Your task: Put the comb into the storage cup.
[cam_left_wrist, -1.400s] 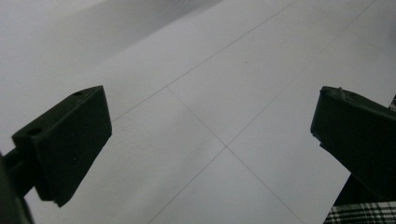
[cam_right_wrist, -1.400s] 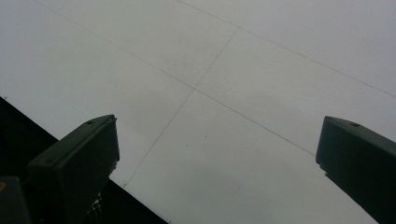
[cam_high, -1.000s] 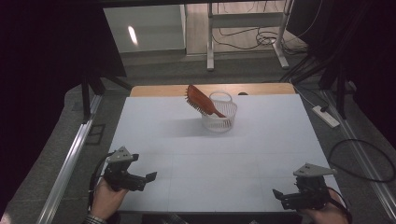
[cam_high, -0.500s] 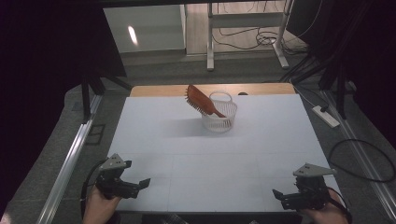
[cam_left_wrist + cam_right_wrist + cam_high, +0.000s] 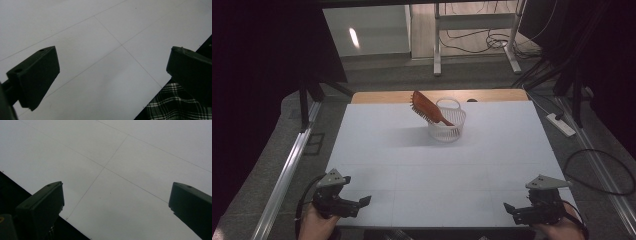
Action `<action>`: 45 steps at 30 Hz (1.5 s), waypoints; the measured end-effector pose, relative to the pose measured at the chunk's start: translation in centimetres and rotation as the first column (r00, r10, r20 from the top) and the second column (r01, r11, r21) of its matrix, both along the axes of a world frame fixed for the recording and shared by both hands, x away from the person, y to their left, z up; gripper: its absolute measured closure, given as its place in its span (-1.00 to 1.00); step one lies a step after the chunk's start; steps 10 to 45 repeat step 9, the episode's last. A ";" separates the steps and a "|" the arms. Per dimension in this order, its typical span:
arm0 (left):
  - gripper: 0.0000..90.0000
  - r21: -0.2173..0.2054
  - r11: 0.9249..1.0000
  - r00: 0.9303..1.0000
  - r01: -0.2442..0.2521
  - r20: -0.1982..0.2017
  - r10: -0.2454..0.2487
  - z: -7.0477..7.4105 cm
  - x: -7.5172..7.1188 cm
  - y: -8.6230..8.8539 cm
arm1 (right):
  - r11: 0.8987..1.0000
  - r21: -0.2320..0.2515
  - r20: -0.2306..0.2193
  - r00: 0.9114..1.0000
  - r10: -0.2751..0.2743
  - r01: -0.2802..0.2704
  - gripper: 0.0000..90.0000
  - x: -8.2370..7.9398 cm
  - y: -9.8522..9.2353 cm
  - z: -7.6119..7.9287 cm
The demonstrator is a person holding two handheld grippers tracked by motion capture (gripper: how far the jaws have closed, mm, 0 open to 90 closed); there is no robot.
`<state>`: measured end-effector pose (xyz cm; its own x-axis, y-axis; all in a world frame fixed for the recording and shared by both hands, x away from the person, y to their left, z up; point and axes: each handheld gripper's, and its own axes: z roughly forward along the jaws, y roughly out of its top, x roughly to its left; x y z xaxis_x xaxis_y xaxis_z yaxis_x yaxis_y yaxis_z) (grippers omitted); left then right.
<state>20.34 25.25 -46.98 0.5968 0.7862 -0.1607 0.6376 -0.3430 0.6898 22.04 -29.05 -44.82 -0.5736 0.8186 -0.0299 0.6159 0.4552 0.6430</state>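
Note:
A brown hairbrush [image 5: 426, 109] leans tilted in a small white mesh basket [image 5: 449, 127] at the far middle of the white table [image 5: 437, 170]; its bristled head sticks out up and to the left. My left gripper [image 5: 362, 202] rests at the front left corner, held in a hand, open with bare table between its fingers [image 5: 37, 75]. Over at the front right corner my right gripper [image 5: 508, 209] is open too, its fingers [image 5: 42, 207] wide apart over bare table.
The table's front edge lies just under both grippers; plaid cloth [image 5: 175, 107] shows below it in the left gripper view. A wooden strip [image 5: 377, 96] borders the far edge. Metal rails run along the floor on both sides, and a power strip [image 5: 560, 124] lies at right.
My left gripper has drawn back toward the front left corner and lower. The right gripper, brush and basket have stayed put.

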 end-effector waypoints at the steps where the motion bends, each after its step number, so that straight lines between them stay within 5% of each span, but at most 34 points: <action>1: -1.00 0.005 1.000 1.000 0.003 -0.006 -0.003 0.0 -0.1 0.0 | 1.000 0.000 0.000 1.000 0.000 0.000 -0.99 0.0 0.0 0.0; 45: -1.00 0.009 1.000 1.000 -0.014 -0.019 0.014 0.0 -0.1 0.0 | 1.000 -0.003 -0.003 1.000 0.004 -0.004 -0.99 0.0 0.0 -0.1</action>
